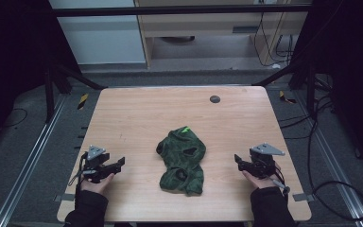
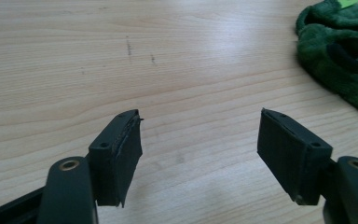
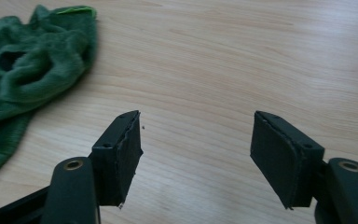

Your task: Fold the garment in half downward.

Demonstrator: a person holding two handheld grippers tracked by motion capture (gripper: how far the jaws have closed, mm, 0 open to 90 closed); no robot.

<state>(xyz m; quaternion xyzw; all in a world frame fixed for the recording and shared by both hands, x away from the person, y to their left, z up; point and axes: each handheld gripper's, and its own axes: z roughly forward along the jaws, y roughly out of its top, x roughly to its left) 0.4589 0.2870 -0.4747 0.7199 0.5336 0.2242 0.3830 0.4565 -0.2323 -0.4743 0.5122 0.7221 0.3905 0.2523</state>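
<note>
A crumpled dark green fleece garment (image 1: 182,160) with a bright green tag lies near the middle of the wooden table (image 1: 137,113). My left gripper (image 1: 118,164) rests to its left, open, with bare wood between its jaws (image 2: 198,149). The garment (image 2: 342,51) shows at the upper right of the left gripper view. My right gripper (image 1: 238,161) sits to the garment's right, also open and holding nothing (image 3: 196,149). In the right gripper view the garment (image 3: 28,74) lies at the upper left.
A small dark round disc (image 1: 214,99) sits near the table's far edge. Black frame bars (image 1: 75,75) stand at the back corners, and cables (image 1: 321,137) trail on the grey floor to the right. A person's hands and dark sleeves (image 1: 87,205) hold both grippers.
</note>
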